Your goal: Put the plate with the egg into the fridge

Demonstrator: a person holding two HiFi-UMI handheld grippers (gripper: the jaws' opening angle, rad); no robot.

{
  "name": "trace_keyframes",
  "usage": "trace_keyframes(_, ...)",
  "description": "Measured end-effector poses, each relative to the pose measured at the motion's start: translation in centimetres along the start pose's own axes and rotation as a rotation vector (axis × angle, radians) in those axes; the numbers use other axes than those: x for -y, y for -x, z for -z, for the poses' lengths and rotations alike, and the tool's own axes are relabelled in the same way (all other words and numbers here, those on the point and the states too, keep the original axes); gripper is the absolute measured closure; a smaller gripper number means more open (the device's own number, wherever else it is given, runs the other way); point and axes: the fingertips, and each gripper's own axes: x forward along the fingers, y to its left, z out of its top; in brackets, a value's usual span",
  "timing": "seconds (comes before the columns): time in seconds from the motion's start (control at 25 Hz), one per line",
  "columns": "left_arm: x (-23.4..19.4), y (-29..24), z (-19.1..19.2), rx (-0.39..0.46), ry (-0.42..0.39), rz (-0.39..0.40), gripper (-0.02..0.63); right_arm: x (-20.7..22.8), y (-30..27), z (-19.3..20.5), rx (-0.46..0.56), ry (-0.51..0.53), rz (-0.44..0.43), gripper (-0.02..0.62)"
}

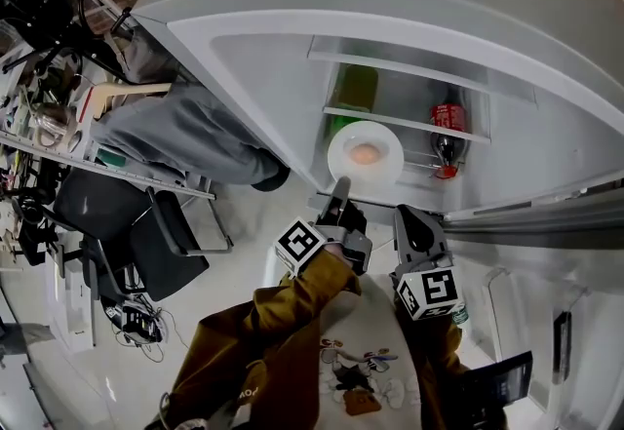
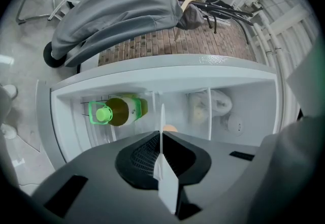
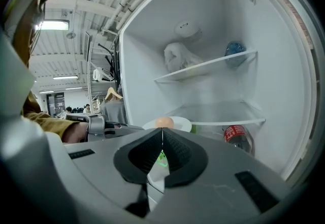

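The fridge [image 1: 292, 77] stands open. A white plate [image 1: 337, 161] with a brown egg [image 1: 366, 154] on it hangs level in front of a lower shelf. My left gripper [image 1: 340, 190] is shut on the plate's near rim. In the left gripper view the plate [image 2: 163, 167] shows edge-on between the jaws of the left gripper [image 2: 162, 139], with the egg [image 2: 170, 128] peeking over them. My right gripper [image 1: 405, 214] hangs just right of the plate, apart from it, shut with nothing in it. The right gripper view shows the right gripper [image 3: 162, 134], the plate [image 3: 181, 124] and the egg [image 3: 163, 122] beyond.
A green bottle [image 1: 356, 87] lies on a fridge shelf, a red cola bottle [image 1: 448, 121] on the rack to the right. A white bag [image 3: 180, 55] sits on an upper glass shelf. A grey cover [image 1: 175, 126] and a black chair [image 1: 146, 233] stand left; the fridge door [image 1: 546, 218] is on the right.
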Motion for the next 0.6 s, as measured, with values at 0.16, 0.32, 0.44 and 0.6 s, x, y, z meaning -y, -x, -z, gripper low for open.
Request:
trace_keyframes(0.16,-0.3,-0.4,-0.4,0.014,0.005,-0.003,0.586,0.4,-0.5,-0.1,0.002,0.002,0.007,0.591)
trace_keyframes(0.32,-0.4,-0.6,-0.6,0.020,-0.004,-0.017,0.586,0.7,-0.9,-0.7,0.010,0.016,0.015,0.591)
trace_keyframes(0.44,-0.6,-0.8,-0.6,0.024,0.002,-0.017,0.586,0.8,-1.1,-0.6,0.009,0.012,0.014,0.591)
trace_keyframes(0.6,-0.6,-1.2,-0.8,0.032,0.007,-0.017,0.586,0.9,-1.3,-0.4,0.007,0.008,0.011,0.591)
